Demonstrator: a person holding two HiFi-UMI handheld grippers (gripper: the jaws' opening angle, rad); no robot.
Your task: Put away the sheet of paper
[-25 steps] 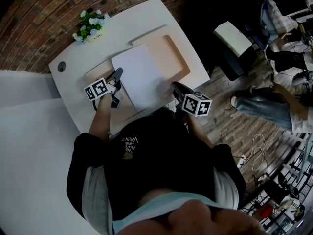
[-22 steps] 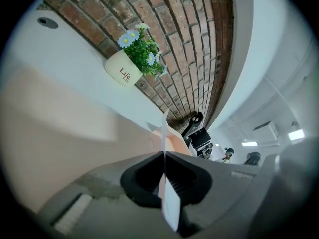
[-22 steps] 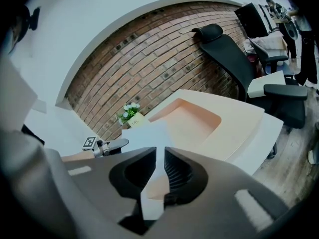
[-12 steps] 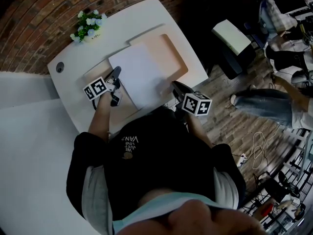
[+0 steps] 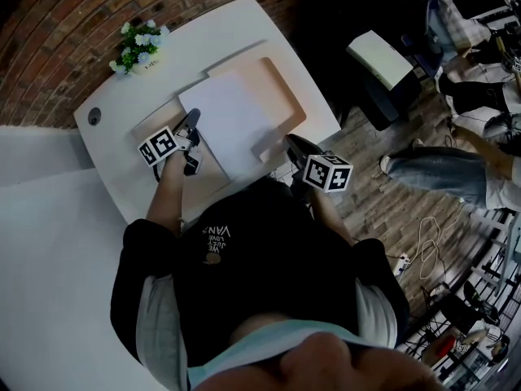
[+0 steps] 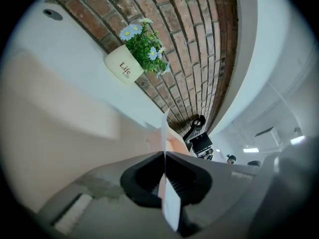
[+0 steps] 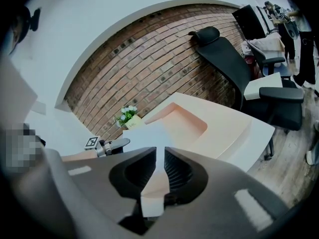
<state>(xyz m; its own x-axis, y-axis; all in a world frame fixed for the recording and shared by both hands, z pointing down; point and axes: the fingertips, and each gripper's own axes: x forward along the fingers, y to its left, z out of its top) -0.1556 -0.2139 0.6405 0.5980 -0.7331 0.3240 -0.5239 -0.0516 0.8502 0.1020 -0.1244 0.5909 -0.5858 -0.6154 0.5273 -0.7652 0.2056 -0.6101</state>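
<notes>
The left claw (image 6: pixel 163 155) is pinching tight on one side edge of the sheet of paper (image 5: pixel 232 125), and the right claw (image 7: pixel 159 152) is nipping its near corner, so both are closed on it. The sheet is being held over the peach tray (image 5: pixel 286 96) mid-tabletop (image 5: pixel 220 35) — a flower pot (image 5: pixel 138 46) is standing near the far left corner.

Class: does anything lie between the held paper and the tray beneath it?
Nothing visible. The left gripper and right gripper pinch the paper over the tray; its exposed part is bare, the rest hidden by the sheet.
</notes>
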